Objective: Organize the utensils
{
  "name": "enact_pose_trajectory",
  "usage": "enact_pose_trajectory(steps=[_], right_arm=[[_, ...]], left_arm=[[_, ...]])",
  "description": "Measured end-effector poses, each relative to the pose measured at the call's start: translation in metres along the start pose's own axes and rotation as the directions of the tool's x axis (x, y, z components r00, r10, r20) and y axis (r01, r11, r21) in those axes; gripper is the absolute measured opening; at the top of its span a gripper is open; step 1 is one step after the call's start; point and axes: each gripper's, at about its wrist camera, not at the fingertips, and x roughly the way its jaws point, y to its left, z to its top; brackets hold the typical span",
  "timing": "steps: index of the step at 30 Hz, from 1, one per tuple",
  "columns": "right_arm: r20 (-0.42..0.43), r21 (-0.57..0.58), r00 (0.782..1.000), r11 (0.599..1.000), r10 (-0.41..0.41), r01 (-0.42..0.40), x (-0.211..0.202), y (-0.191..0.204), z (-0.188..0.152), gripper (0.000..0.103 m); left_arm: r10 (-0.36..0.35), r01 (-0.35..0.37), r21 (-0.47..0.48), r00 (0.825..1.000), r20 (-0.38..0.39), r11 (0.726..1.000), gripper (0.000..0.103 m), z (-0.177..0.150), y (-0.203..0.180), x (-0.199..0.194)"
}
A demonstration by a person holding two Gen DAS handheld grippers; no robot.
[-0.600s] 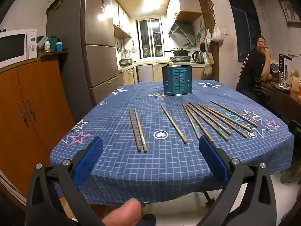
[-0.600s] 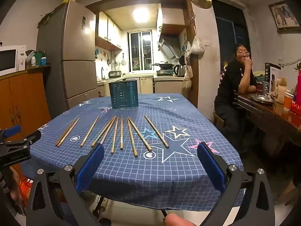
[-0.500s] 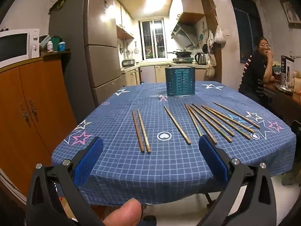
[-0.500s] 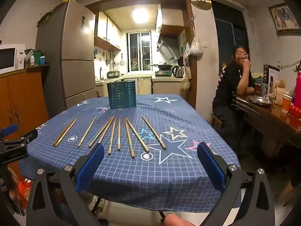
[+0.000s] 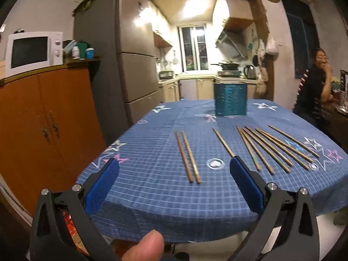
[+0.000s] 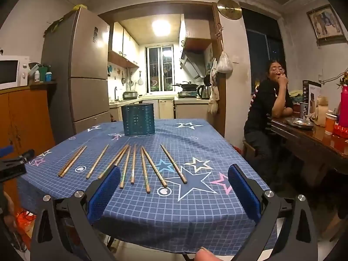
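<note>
Both grippers have been brought closer to the table since the earlier frames; chopsticks now sit larger and lower in each view, none shifted on the cloth.

Left to right:
- Orange cabinet (image 5: 50,117) and fridge (image 5: 130,61) stand off the table's left edge; a floor gap is seen between them and the blue tablecloth (image 5: 152,156).
- Left gripper (image 5: 174,169) is held at the near edge, jaws fully wide, nothing between the pads. A thumb (image 5: 145,248) is seen at the bottom.
- Chopstick pair (image 5: 188,156) lies side by side, just ahead of the left gripper's gap, bare cloth on both sides.
- Single chopstick (image 5: 223,141) lies apart, to the right of the pair.
- Chopstick cluster (image 6: 139,165) is fanned, some sticks touching at the far ends.
- Outermost chopstick (image 6: 174,164) lies alone at the right, across a star print.
- Teal holder (image 6: 138,119) stands upright at the far end, well apart from all the sticks; contents cannot be told.
- Right gripper (image 6: 174,181) is held over the near edge, jaws fully wide, empty. Right third of the cloth is open.
- Seated person (image 6: 267,108) and wooden side table (image 6: 315,139) are beyond the right edge, across an aisle.
</note>
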Motion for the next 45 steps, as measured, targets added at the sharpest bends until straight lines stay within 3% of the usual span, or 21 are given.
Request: enact_pose_trajectory(steps=[3,6,10,13,22,24,27,32,36,41,45], right_arm=[[-0.018,-0.011,1.0,1.0,-0.004,0.004,0.004,-0.001,0.002,0.099],[-0.057,-0.013,0.997,0.999,0.05,-0.051,0.012,-0.001,0.004,0.099],[-0.056,-0.003,0.997,0.998,0.055,-0.055,0.016,-0.003,0.007,0.099],[-0.066,0.018,0.996,0.999,0.053,-0.051,0.019,-0.007,0.008,0.099],[-0.085,-0.001,0.996,1.0,0.029,-0.03,0.031,-0.006,0.01,0.099],[-0.085,-0.002,0.996,1.0,0.027,-0.028,0.032,-0.007,0.01,0.099],[-0.085,-0.004,0.996,1.0,0.022,-0.022,0.035,-0.007,0.01,0.099],[-0.089,0.006,0.996,1.0,0.022,-0.022,0.039,-0.009,0.011,0.099],[-0.095,0.014,0.995,1.0,0.021,-0.019,0.04,-0.01,0.011,0.099],[-0.108,0.022,0.994,1.0,0.018,-0.016,0.043,-0.011,0.011,0.099],[-0.117,0.015,0.993,1.0,0.017,-0.015,0.045,-0.01,0.01,0.099]], left_arm=[[0.062,-0.062,0.005,0.997,0.037,0.998,0.098,0.007,0.013,-0.001],[0.031,-0.031,0.023,1.0,0.004,0.999,0.098,0.012,0.023,0.008],[0.046,-0.046,-0.012,0.999,-0.01,0.999,0.098,0.014,0.037,0.015],[-0.024,0.021,-0.045,0.998,-0.065,0.999,0.098,0.013,0.043,0.024],[-0.063,0.056,-0.135,0.997,-0.052,0.989,0.098,0.01,0.057,0.032],[-0.077,0.072,-0.115,0.996,-0.047,0.991,0.098,0.009,0.052,0.032],[-0.017,0.016,-0.027,0.998,-0.063,1.0,0.098,0.007,0.036,0.032],[-0.075,0.071,-0.058,0.995,-0.072,0.996,0.098,0.005,0.029,0.031],[-0.083,0.081,-0.048,0.995,-0.05,0.996,0.098,0.005,0.024,0.029],[-0.118,0.118,-0.21,0.993,0.013,0.97,0.098,0.004,0.04,0.023],[-0.083,0.086,-0.114,0.996,0.034,0.99,0.098,0.009,0.032,0.02]])
